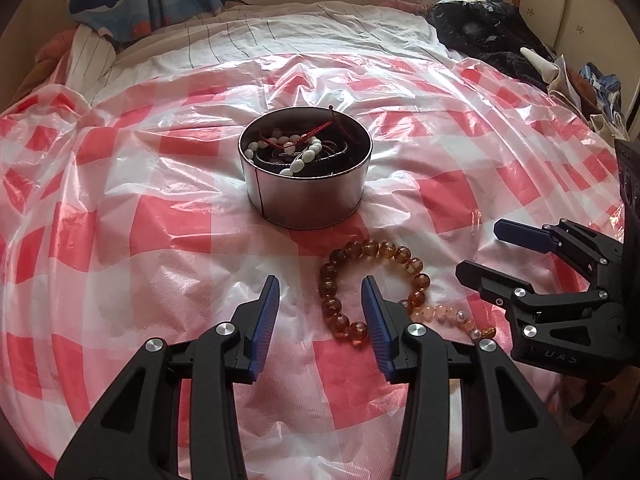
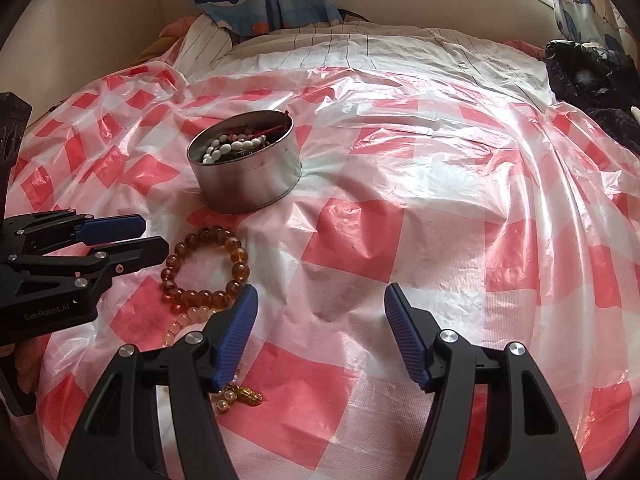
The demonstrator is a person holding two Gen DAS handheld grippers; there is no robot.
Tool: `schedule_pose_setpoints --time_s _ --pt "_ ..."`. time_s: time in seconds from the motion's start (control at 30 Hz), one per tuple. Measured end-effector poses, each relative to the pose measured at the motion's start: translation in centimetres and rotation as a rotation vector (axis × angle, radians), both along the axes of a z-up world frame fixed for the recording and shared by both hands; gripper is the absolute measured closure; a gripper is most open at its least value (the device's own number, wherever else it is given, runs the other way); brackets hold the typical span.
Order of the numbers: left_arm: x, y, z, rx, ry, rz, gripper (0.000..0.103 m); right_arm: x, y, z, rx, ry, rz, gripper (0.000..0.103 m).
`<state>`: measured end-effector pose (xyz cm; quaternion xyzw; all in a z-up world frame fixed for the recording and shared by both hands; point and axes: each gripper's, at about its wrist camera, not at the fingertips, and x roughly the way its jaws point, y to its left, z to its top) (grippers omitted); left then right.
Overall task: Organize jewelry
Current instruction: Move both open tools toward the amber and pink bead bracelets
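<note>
Bed covered with a red-and-white checked plastic sheet (image 1: 168, 216). Round metal tin (image 1: 306, 196) sits mid-sheet, already holding white beads, a red cord and dark bangles. Left to do: the amber bead bracelet (image 1: 370, 288) and the pale pink bead strand (image 2: 188, 320) lie on the sheet just in front of the tin. Left gripper (image 1: 320, 312) has jaws parted, empty, one finger inside the amber loop. Right gripper (image 2: 320, 332) spread wide, empty.

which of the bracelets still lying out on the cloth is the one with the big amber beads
The amber bracelet, a ring of large brown beads nearest the tin. The pale pink bracelet beside it has smaller beads and a gold charm.
</note>
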<state>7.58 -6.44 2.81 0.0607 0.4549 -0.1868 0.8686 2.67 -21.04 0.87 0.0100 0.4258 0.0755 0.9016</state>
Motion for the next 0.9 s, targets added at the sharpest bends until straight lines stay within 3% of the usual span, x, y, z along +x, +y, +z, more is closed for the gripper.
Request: schedule_pose_setpoints --time_s 0.17,0.53,0.9 --pt "0.3 -0.7 -0.5 0.011 -0.006 -0.020 0.063 0.2 -0.6 -0.2 0.046 0.024 -0.007 0.039" --pt "0.5 -3.0 -2.1 0.128 -0.020 -0.062 0.063 0.2 -0.5 -0.3 0.060 0.031 0.005 0.039" --pt "0.3 -3.2 -2.0 0.146 -0.027 -0.063 0.063 0.1 0.2 -0.5 0.055 0.041 0.030 0.037"
